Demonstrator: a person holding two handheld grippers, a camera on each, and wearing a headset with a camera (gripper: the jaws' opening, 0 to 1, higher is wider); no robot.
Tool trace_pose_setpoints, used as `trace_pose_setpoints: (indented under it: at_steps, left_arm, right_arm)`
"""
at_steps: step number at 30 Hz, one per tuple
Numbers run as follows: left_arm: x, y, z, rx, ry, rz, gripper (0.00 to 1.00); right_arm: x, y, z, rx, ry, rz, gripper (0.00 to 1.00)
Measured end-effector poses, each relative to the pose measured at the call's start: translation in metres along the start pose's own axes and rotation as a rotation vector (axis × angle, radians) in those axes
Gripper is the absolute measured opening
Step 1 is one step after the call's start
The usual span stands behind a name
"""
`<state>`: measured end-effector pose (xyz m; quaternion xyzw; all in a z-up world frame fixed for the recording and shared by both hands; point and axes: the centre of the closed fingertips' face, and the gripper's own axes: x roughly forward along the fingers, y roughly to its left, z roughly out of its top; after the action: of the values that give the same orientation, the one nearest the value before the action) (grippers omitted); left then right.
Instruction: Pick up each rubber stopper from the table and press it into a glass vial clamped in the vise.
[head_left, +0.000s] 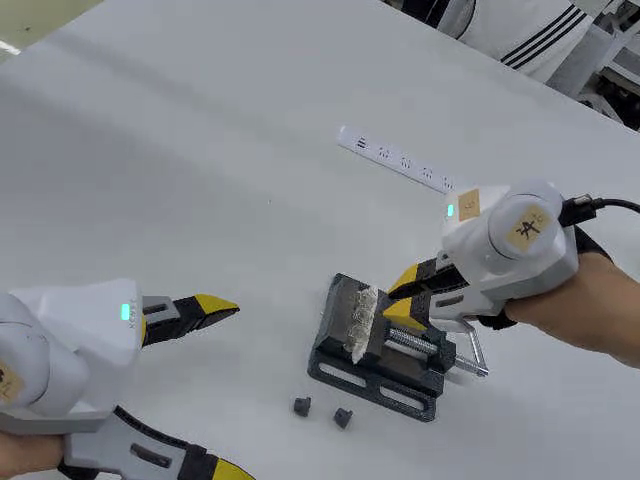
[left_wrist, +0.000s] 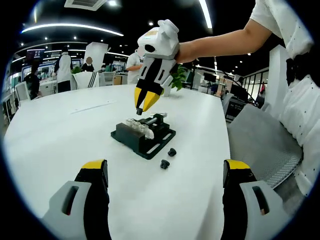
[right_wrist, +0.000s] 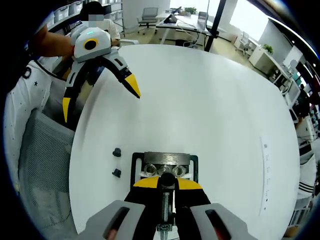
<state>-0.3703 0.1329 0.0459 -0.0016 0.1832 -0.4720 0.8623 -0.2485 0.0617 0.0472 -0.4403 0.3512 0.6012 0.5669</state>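
Note:
A black vise (head_left: 378, 372) (left_wrist: 131, 137) (right_wrist: 136, 165) stands on the white table and clamps a row of small glass vials (head_left: 357, 315) (right_wrist: 151, 172). My right gripper (head_left: 397, 303) (left_wrist: 140, 109) (right_wrist: 166, 183) hovers just over the vials, shut on a dark rubber stopper (right_wrist: 167, 176). Two more rubber stoppers (head_left: 302, 406) (head_left: 343, 418) (left_wrist: 172, 152) (right_wrist: 117, 151) lie on the table beside the vise. My left gripper (head_left: 237, 390) (left_wrist: 164, 167) (right_wrist: 100, 99) is held wide open, nothing in it, a short way from the vise and loose stoppers.
A white ruler-like strip (head_left: 398, 160) (right_wrist: 265, 170) lies farther back on the table. A person in a striped shirt (head_left: 520, 30) stands beyond the far edge. A grey mesh chair (right_wrist: 45, 150) sits by the table's near edge.

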Motion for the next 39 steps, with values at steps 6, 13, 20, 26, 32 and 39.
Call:
trace_pose_setpoints:
  at_steps: [6, 13, 20, 26, 32, 39]
  left_arm:
    - [0.002, 0.002, -0.001, -0.001, 0.003, -0.006, 0.95]
    - [0.004, 0.004, 0.000, -0.001, -0.001, -0.004, 0.95]
    - [0.004, 0.004, -0.002, -0.004, 0.001, -0.007, 0.95]
    - [0.003, 0.007, -0.002, -0.007, -0.002, 0.001, 0.95]
    - [0.004, 0.008, -0.002, -0.010, -0.005, 0.002, 0.95]
    - [0.005, 0.008, -0.002, -0.012, -0.009, 0.002, 0.95]
  right_arm:
    - [0.003, -0.007, 0.002, 0.022, -0.010, 0.003, 0.06]
    - [0.009, -0.011, 0.000, 0.026, -0.005, 0.013, 0.06]
    - [0.014, -0.014, 0.001, 0.028, -0.003, 0.020, 0.06]
    - [0.017, -0.014, 0.001, 0.028, 0.001, 0.025, 0.06]
    - [0.017, -0.015, -0.001, 0.029, 0.006, 0.028, 0.06]
    - [0.018, -0.015, -0.001, 0.030, 0.007, 0.033, 0.06]
